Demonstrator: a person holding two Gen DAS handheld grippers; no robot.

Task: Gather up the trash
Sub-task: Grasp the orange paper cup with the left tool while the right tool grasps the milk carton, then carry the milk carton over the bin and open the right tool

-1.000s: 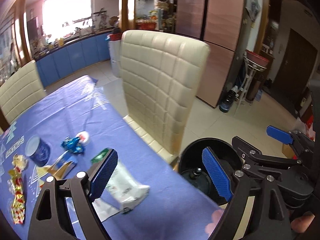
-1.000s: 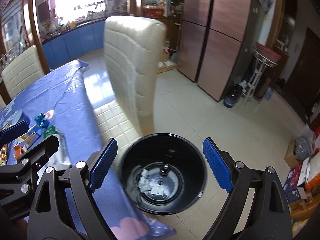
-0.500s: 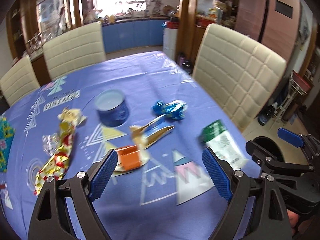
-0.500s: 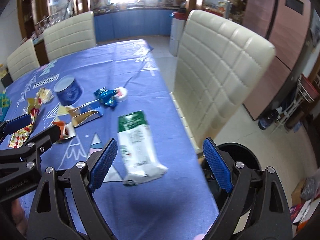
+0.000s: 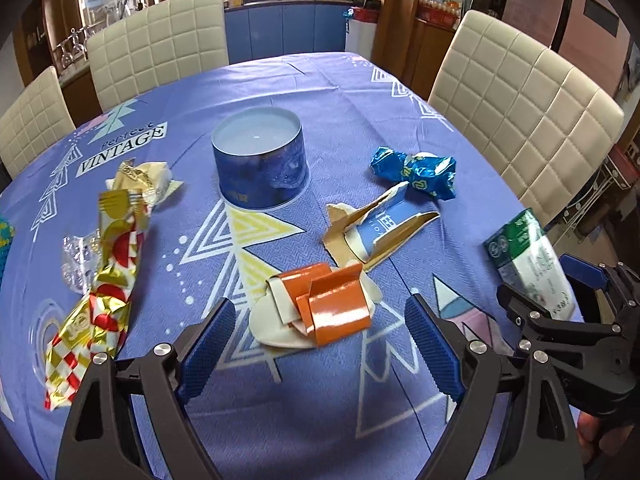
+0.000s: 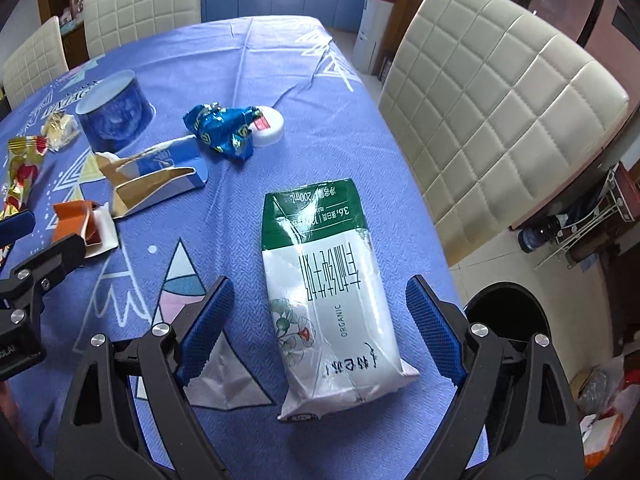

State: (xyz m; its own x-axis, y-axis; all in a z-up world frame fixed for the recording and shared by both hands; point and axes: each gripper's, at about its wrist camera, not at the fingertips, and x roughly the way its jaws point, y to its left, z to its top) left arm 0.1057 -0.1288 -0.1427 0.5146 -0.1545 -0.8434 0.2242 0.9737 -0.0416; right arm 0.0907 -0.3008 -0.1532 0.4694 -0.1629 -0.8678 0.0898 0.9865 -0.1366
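Trash lies on the blue tablecloth (image 5: 320,80). My left gripper (image 5: 320,344) is open and empty, just in front of an orange and white torn wrapper (image 5: 320,304). Beyond it lie a torn blue and gold carton (image 5: 380,228), a crumpled blue wrapper (image 5: 416,174) and a gold and red wrapper (image 5: 100,292). My right gripper (image 6: 320,328) is open and empty, its fingers on either side of a green and white milk pouch (image 6: 328,292) without touching it. A black trash bin (image 6: 508,320) stands on the floor beside the table.
A round blue tin (image 5: 260,160) stands mid-table. A white lid (image 6: 269,128) lies by the blue wrapper. A clear foil scrap (image 5: 78,256) lies at the left. Cream chairs (image 6: 500,92) ring the table. The right gripper shows in the left wrist view (image 5: 580,308).
Both grippers swung left from over the trash bin to the table. The left now faces the orange wrapper; the right has come down over the milk pouch. Both stayed open.
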